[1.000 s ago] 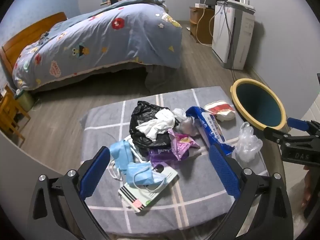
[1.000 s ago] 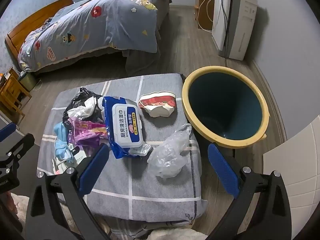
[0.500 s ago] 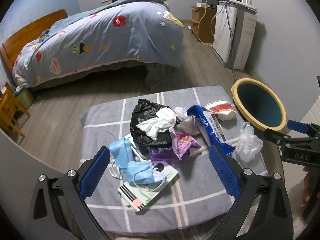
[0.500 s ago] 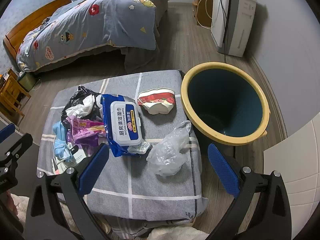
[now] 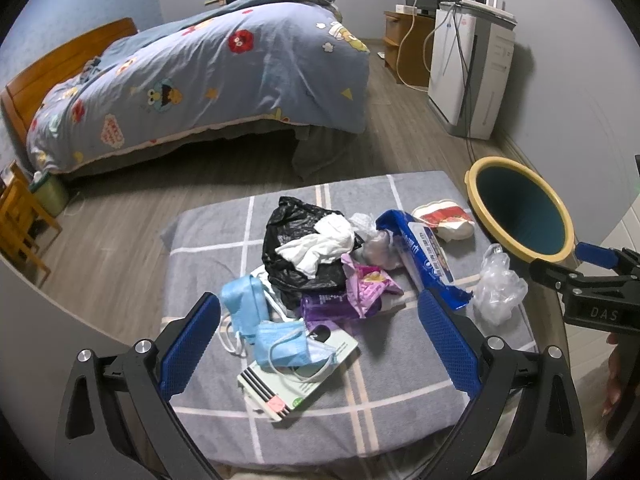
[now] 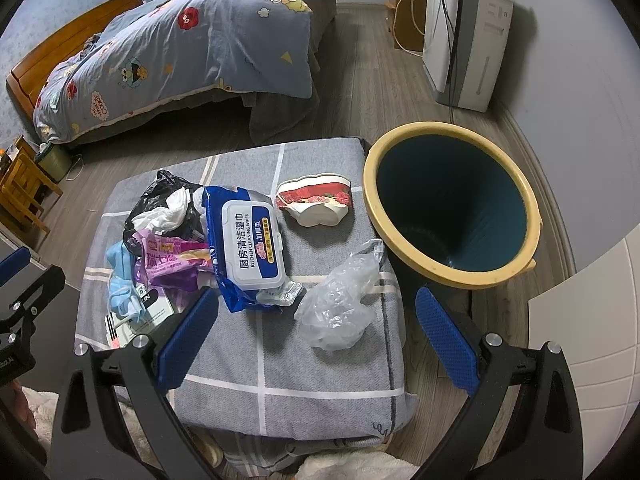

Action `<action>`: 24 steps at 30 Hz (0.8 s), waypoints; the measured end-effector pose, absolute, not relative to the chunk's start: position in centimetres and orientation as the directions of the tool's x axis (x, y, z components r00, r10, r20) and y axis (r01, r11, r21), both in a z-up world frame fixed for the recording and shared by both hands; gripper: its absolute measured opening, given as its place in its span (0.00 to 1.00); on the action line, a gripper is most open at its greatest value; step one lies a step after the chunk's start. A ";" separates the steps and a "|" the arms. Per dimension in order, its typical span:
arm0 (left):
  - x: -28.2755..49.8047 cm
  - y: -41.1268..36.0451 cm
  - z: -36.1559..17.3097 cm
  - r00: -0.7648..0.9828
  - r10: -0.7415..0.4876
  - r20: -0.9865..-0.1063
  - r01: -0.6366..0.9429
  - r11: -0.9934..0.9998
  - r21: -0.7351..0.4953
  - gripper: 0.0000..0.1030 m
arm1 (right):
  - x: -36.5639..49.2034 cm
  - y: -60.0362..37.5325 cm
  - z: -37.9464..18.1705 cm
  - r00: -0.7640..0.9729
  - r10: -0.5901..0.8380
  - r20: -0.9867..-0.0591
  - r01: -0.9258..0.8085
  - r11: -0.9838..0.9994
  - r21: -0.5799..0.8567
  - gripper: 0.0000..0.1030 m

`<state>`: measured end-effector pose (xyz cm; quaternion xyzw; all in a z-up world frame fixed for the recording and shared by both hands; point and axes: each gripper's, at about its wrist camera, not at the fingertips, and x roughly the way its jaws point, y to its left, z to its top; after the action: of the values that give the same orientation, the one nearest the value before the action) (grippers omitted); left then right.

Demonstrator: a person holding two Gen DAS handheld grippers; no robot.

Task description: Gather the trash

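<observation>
A pile of trash lies on a grey checked cushion [image 5: 224, 240]: a black bag [image 5: 296, 240] with white tissue [image 5: 320, 242], blue face masks [image 5: 276, 340], purple wrappers [image 5: 360, 284], a blue wipes pack [image 6: 248, 240], a red-and-white carton [image 6: 316, 202] and a crumpled clear bag [image 6: 340, 304]. A teal bin with a yellow rim [image 6: 452, 208] stands right of the cushion. My left gripper [image 5: 316, 344] is open and empty above the masks. My right gripper [image 6: 316, 336] is open and empty above the clear bag.
A bed with a blue cartoon duvet [image 5: 208, 76] stands behind the cushion across wooden floor. A white appliance [image 5: 468, 76] with cables stands by the right wall. Wooden chairs [image 5: 20, 220] are at the left. A white surface [image 6: 592, 320] lies right of the bin.
Both grippers have shifted slightly; the right one has moved a little forward toward the cushion and bin. Both stay open. The trash has not moved.
</observation>
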<state>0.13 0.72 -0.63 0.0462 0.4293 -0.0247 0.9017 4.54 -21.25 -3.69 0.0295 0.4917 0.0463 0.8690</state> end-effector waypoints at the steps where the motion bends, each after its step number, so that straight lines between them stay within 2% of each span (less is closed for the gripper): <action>1: 0.1 0.8 -0.6 0.631 -0.005 -0.775 0.084 0.994 0.062 0.95 | 4.5 -21.2 -3.7 0.512 0.110 -0.852 -0.052 0.994 0.097 0.95; 24: 0.1 0.7 -0.6 0.630 -0.005 -0.776 0.084 0.994 0.062 0.95 | 4.6 -21.3 -3.7 0.508 0.111 -0.854 -0.052 0.994 0.098 0.95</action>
<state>0.14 0.68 -0.63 0.0464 0.4291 -0.0247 0.9017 4.59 -21.30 -3.74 0.0300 0.4939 0.0469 0.8677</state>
